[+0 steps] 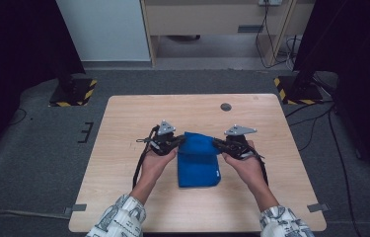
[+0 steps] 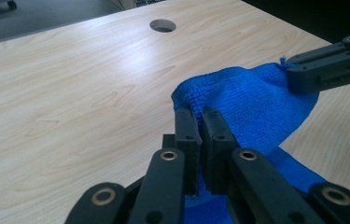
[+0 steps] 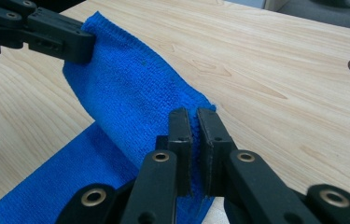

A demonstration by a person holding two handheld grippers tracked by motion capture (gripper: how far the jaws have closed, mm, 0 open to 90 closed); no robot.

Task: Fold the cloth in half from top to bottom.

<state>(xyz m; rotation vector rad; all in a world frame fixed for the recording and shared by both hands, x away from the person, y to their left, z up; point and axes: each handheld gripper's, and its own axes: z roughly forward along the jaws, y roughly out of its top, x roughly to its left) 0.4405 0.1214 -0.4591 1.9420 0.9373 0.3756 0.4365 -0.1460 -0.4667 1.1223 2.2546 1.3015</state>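
The blue cloth (image 1: 198,160) lies mid-table on the pale wooden table (image 1: 123,123), its far edge lifted off the surface and the rest flat toward the person; it looks light, soft and limp, a terry weave that should sag between holds and grip well without slipping; corners or hems seem the best places to take it; the left gripper (image 2: 199,122) is clamped on its far left corner, the right gripper (image 3: 194,122) likewise pinches the far right corner.

Bare surface (image 1: 123,123) lies open all around the blue cloth (image 1: 198,160); only a cable hole (image 1: 226,106) sits beyond the cloth.
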